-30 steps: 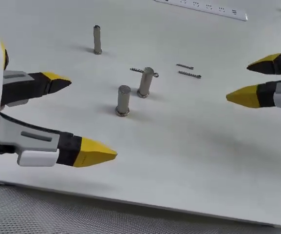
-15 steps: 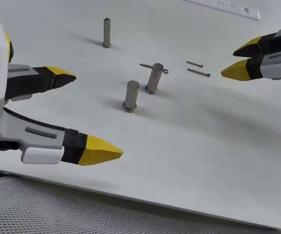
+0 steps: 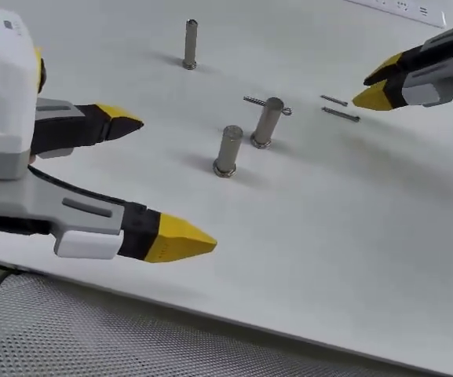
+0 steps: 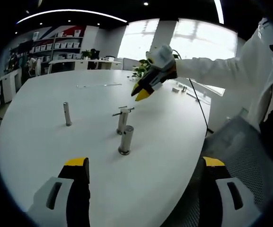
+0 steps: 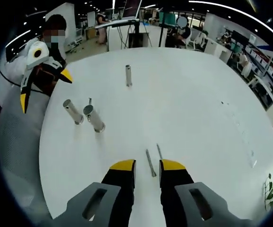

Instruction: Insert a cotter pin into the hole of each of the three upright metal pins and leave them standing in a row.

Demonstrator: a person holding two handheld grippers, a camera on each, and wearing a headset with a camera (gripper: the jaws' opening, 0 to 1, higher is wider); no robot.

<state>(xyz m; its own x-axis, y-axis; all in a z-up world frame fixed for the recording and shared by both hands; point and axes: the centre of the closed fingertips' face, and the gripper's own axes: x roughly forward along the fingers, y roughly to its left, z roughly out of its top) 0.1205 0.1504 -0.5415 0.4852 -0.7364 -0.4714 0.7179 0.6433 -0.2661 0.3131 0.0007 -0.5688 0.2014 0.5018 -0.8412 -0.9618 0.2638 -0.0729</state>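
Three upright metal pins stand on the white table: a far one (image 3: 190, 43), a near one (image 3: 227, 149) and a middle one (image 3: 267, 122) with a cotter pin (image 3: 254, 101) through its head. Two loose cotter pins (image 3: 341, 115) lie side by side to their right. My right gripper (image 3: 363, 89) hovers just right of these, jaws narrowly open and holding nothing. In the right gripper view the loose pins (image 5: 150, 163) lie just beyond the right gripper (image 5: 148, 165). My left gripper (image 3: 167, 182) is wide open near the table's front, short of the near pin (image 4: 125, 139).
A white power strip (image 3: 414, 9) lies at the far right edge. A grey mesh chair back (image 3: 93, 330) sits below the table's front edge (image 3: 289, 334). Bare white tabletop surrounds the pins.
My right gripper has moved in to the loose cotter pins and its jaws have narrowed. The left gripper stays wide open. The head camera has shifted.
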